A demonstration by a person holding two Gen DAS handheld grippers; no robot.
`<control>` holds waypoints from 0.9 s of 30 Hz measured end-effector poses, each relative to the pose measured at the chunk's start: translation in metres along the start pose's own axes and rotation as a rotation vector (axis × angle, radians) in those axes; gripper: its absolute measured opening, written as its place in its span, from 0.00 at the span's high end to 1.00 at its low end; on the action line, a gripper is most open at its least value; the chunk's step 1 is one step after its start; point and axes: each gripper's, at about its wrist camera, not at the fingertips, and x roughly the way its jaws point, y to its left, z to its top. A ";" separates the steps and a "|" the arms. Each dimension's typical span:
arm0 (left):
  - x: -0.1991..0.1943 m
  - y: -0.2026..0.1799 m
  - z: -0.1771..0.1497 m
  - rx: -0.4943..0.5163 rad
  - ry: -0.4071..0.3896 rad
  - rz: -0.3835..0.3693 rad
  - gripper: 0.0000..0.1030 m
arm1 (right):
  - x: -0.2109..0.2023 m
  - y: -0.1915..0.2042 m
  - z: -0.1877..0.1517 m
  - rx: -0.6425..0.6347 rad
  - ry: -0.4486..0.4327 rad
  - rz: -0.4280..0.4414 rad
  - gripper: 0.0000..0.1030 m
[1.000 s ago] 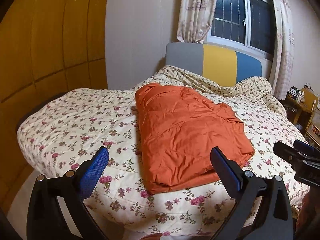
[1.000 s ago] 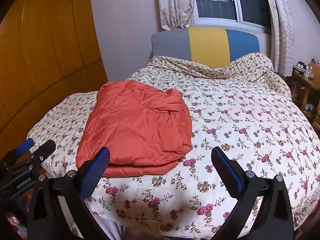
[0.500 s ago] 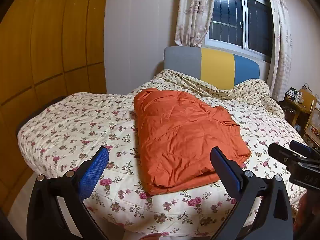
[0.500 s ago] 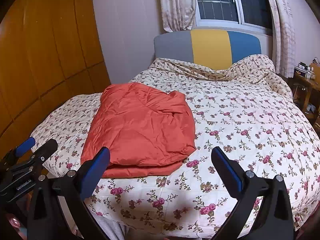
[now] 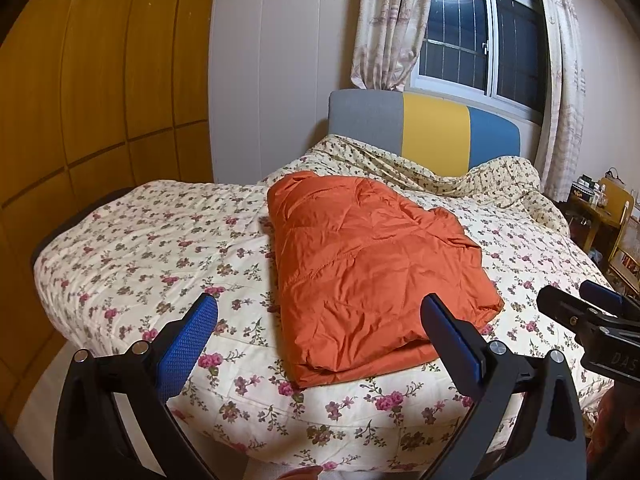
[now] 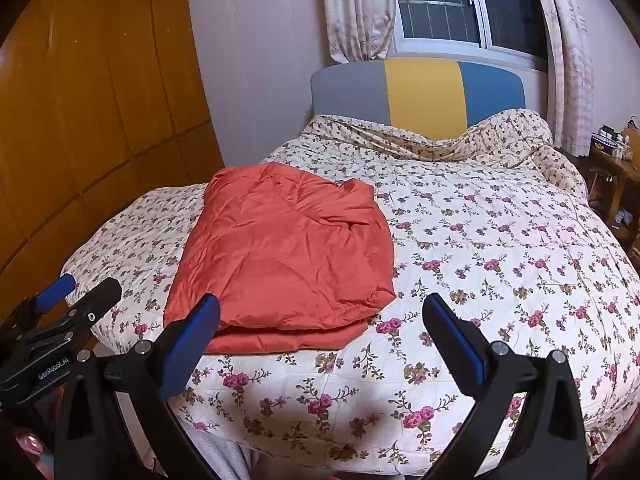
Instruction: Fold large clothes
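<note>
Bedding is being shown across most of both views: a floral quilt (image 5: 160, 264) is being spread over the whole bed (image 6: 500, 248), its far end bunched against a headboard (image 5: 432, 132) banded in grey, yellow and blue. The bed's left edge is being cut off by a wooden wardrobe (image 5: 100, 92), and its near edge is being hidden behind the gripper frames. A window (image 5: 476, 44) is being framed by patterned curtains (image 5: 384, 28), with only darkness and one bright light being seen through the glass. An orange garment (image 5: 368, 272), already folded into a thick rectangle, is being left lying on the quilt, left of the bed's middle and near the foot edge; its lower layers are being concealed by the top fold, so its kind cannot be told. At the far right a wooden side table (image 6: 616, 168) is being clipped by the frame, and the small things on it are too blurred to be made out. The left gripper (image 5: 320, 332) is being held spread wide above the foot of the bed, nothing being gripped between its blue pads (image 5: 188, 348). The right gripper (image 6: 322, 332) is likewise being held apart and empty, clear of the garment.
</note>
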 end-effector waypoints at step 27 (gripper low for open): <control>0.005 0.004 -0.003 -0.010 0.019 -0.006 0.03 | 0.002 0.003 -0.003 -0.004 0.009 0.012 0.02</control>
